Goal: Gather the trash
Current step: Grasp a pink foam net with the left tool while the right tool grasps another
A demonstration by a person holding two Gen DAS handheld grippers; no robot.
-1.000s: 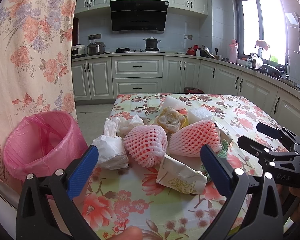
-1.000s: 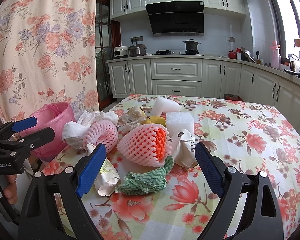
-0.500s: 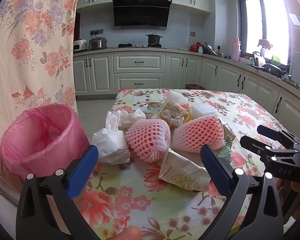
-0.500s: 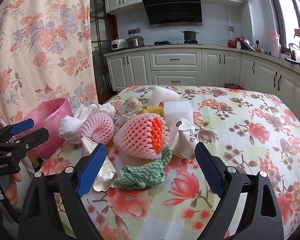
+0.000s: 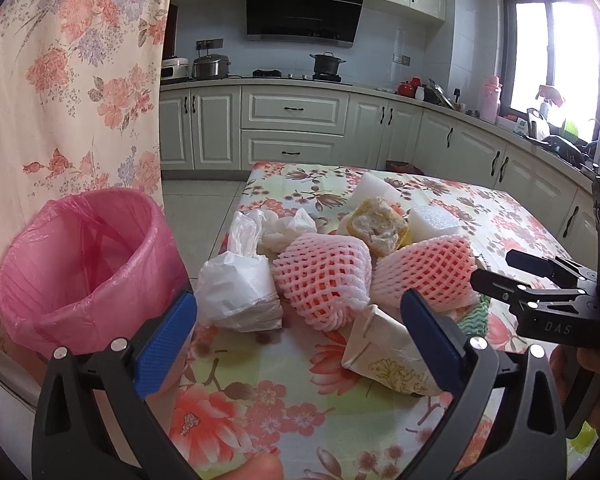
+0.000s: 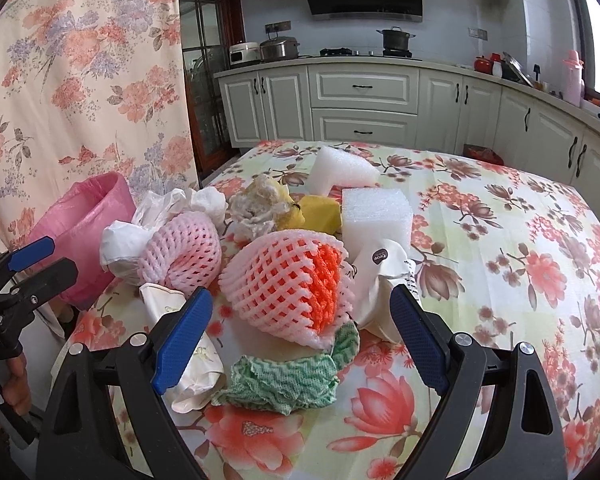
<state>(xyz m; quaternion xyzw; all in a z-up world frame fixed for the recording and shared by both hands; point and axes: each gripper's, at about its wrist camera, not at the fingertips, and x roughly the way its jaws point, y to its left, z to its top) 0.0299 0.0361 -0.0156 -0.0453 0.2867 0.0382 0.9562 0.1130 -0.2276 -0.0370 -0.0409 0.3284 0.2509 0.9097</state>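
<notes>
A pile of trash lies on the floral table [image 6: 520,264]. It holds a pink foam net [image 5: 324,276], a second net [image 6: 292,284] with orange mesh inside, a white plastic bag [image 5: 236,292], a folded paper packet [image 5: 384,356], a green cloth [image 6: 284,376], a bread scrap [image 5: 376,226] and white foam blocks [image 6: 376,216]. A pink-lined bin [image 5: 80,264] stands off the table's left edge. My left gripper [image 5: 300,320] is open just short of the pink net. My right gripper [image 6: 300,312] is open over the green cloth, in front of the orange-filled net.
A crumpled white paper cup [image 6: 380,280] leans against the foam block. A floral curtain [image 5: 68,80] hangs behind the bin. Kitchen cabinets [image 6: 360,104] and a counter run along the back and right. A hand [image 6: 8,384] holds the left gripper [image 6: 56,258].
Both views have shifted slightly, and the right view has tipped down a little. Both grippers stay open and nothing in the pile has moved.
</notes>
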